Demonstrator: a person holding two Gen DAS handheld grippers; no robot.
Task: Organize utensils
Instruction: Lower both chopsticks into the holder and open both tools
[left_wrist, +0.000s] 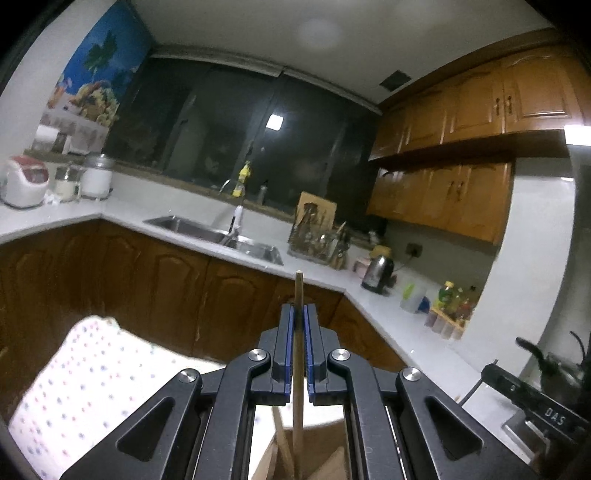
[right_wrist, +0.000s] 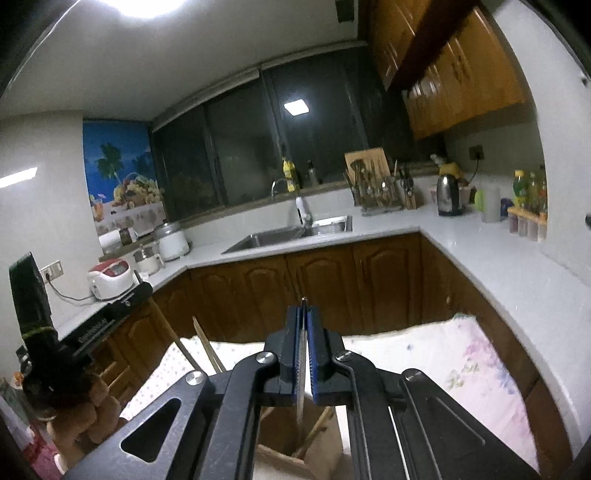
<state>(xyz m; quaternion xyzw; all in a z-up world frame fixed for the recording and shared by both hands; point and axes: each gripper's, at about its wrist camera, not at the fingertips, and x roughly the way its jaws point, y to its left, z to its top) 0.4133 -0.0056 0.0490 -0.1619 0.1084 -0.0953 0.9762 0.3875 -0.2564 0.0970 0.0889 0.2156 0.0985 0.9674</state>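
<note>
My left gripper (left_wrist: 299, 308) is shut on a wooden chopstick (left_wrist: 298, 369) that stands upright between the pads, its lower end inside a brown wooden utensil box (left_wrist: 325, 461) below. My right gripper (right_wrist: 304, 310) is shut on a thin metal utensil handle (right_wrist: 301, 373), also upright, reaching down into the same box (right_wrist: 295, 443), where other wooden sticks (right_wrist: 314, 432) lean. The left gripper's body (right_wrist: 110, 317) shows at the left of the right wrist view, with two chopsticks (right_wrist: 207, 347) below it. The right gripper's body (left_wrist: 532, 398) shows at the right of the left wrist view.
A table with a dotted cloth (left_wrist: 85, 384) and a floral cloth (right_wrist: 454, 369) holds the box. Beyond are brown cabinets (right_wrist: 321, 280), a white counter with a sink (right_wrist: 280, 232), a utensil rack (right_wrist: 376, 188), a kettle (right_wrist: 448, 194), a rice cooker (right_wrist: 110, 277) and bottles (right_wrist: 528, 192).
</note>
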